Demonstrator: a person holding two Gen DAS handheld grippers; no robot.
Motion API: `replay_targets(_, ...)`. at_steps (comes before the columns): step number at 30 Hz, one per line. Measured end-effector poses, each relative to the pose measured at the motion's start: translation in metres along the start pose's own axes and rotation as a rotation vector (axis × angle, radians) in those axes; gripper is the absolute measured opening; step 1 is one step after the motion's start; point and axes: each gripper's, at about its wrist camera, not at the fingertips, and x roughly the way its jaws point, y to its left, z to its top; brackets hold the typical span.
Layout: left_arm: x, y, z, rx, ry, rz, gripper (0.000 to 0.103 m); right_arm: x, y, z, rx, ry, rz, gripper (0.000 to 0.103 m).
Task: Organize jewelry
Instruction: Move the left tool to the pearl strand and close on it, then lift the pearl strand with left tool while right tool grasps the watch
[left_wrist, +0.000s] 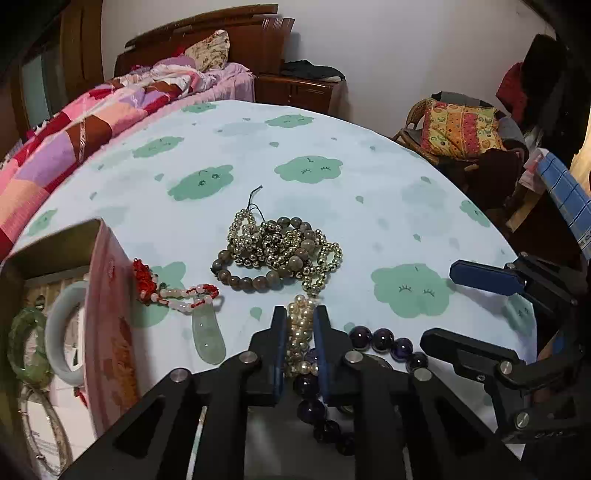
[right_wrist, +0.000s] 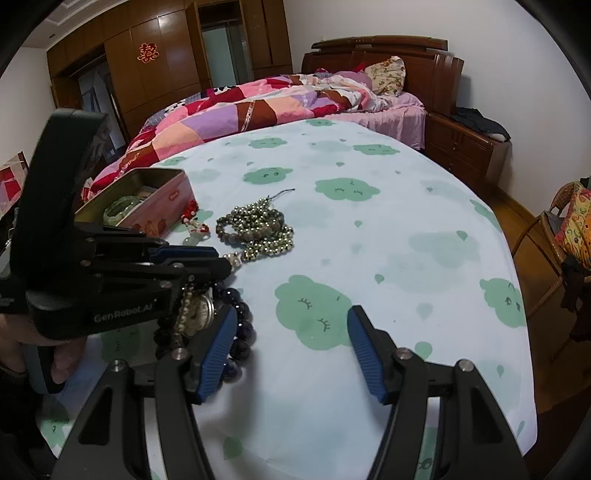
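My left gripper (left_wrist: 300, 314) is shut on a white pearl strand (left_wrist: 300, 334) that lies on the cloud-print tablecloth (left_wrist: 369, 192). From the side, the left gripper (right_wrist: 225, 263) shows the pearl strand (right_wrist: 235, 260) poking out at its tips. A dark purple bead bracelet (left_wrist: 384, 340) curls under and beside it, with a small watch (right_wrist: 200, 314) close by. Just beyond lies a tangle of gold and grey bead strands (left_wrist: 280, 247). A jade pendant on a red cord (left_wrist: 207, 334) rests to the left. My right gripper (right_wrist: 292, 310) stands open over bare cloth, nothing between its fingers.
A pink tin box (left_wrist: 107, 295) stands open at the left and holds a green bangle (left_wrist: 26, 339) and a white bangle (left_wrist: 59, 332). A bed with a patchwork quilt (right_wrist: 258, 107) lies behind the table. At the right stands a wicker chair with a cushion (left_wrist: 458, 129).
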Motion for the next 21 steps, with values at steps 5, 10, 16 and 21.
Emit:
replay_targets(5, -0.029, -0.001, 0.004, -0.012, -0.086, 0.007, 0.005, 0.0, -0.002, 0.001, 0.004, -0.003, -0.009, 0.066)
replay_targets(10, -0.063, 0.005, 0.008, -0.045, -0.178, 0.011, 0.005, -0.003, -0.003, 0.001, 0.004, -0.008, -0.007, 0.066)
replay_targets(16, -0.086, 0.008, 0.008, -0.067, -0.241, 0.013, 0.005, -0.004, 0.009, 0.001, -0.04, -0.009, 0.005, 0.066)
replay_targets(21, -0.104, 0.009, 0.012, -0.069, -0.289, 0.018, 0.005, -0.003, 0.012, 0.003, -0.041, -0.001, 0.02, 0.066)
